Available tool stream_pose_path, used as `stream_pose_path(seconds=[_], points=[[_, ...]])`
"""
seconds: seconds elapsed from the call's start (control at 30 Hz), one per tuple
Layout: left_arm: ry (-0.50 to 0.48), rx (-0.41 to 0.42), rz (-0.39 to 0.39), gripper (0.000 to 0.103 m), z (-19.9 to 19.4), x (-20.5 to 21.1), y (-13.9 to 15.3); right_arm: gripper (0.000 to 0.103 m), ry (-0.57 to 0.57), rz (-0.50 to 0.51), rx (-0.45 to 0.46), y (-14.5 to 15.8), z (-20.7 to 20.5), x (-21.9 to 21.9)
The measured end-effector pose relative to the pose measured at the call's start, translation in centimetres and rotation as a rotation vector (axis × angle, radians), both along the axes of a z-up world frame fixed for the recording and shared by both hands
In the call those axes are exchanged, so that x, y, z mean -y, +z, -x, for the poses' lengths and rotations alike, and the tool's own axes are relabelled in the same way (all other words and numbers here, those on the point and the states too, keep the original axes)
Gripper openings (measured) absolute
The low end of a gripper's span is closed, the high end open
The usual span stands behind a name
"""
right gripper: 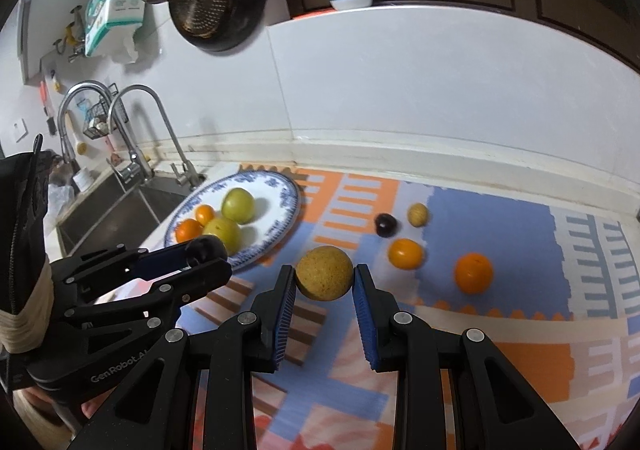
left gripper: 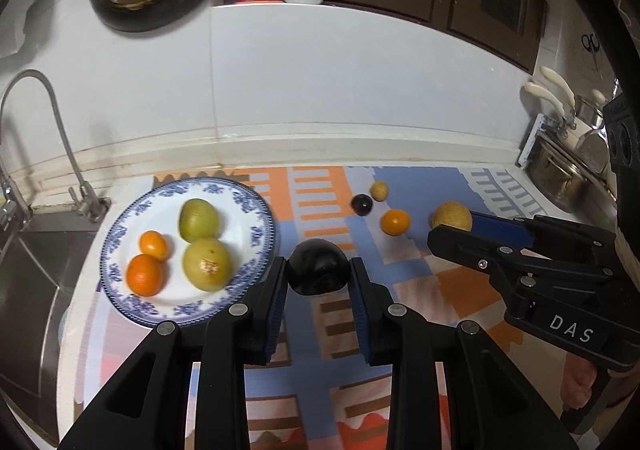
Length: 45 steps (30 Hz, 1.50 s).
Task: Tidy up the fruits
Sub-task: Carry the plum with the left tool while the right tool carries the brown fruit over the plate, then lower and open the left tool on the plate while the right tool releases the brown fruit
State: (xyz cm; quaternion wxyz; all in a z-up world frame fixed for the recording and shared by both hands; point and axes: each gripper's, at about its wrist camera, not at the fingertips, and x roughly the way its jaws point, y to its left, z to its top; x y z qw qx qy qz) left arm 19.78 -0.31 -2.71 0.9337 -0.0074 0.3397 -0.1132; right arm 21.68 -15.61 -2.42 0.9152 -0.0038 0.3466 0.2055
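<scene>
My left gripper (left gripper: 319, 273) is shut on a dark plum (left gripper: 319, 267), held just right of a blue-patterned white plate (left gripper: 256, 246). The plate holds two green fruits (left gripper: 199, 219) and two small oranges (left gripper: 145, 275). My right gripper (right gripper: 325, 279) is shut on a round tan fruit (right gripper: 325, 277) above the mat. It also shows in the left wrist view (left gripper: 456, 228), to the right. On the mat lie a small dark plum (right gripper: 385, 225), a small tan fruit (right gripper: 418, 215) and two oranges (right gripper: 405, 253) (right gripper: 473, 273).
A colourful foam mat (right gripper: 500, 230) covers the counter. A steel sink (left gripper: 24, 270) with taps (right gripper: 132, 166) lies left of the plate. Pots (left gripper: 560, 174) stand at the far right. A white wall (left gripper: 320, 90) runs behind the counter.
</scene>
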Motion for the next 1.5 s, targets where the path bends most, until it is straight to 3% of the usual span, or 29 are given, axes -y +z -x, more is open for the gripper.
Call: stream_pose_path(seconds=[0.7, 1.03, 1.5], points=[[0.104, 0.025, -0.023, 0.03, -0.3, -8.8, 0.4, 0.031, 0.087, 0.003, -0.01, 0.5, -2.5, -8.6], [0.12, -0.021, -0.034, 0.03, -3.8, -12.0, -0.7, 0.031, 0.107, 0.047, -0.054, -0.5, -6.3, -12.3], [0.088, -0.144, -0.068, 0.03, -11.4, -13.4, -3.5, 0.031, 0.063, 0.069, -0.213, -4.8, -12.3, -13.2]])
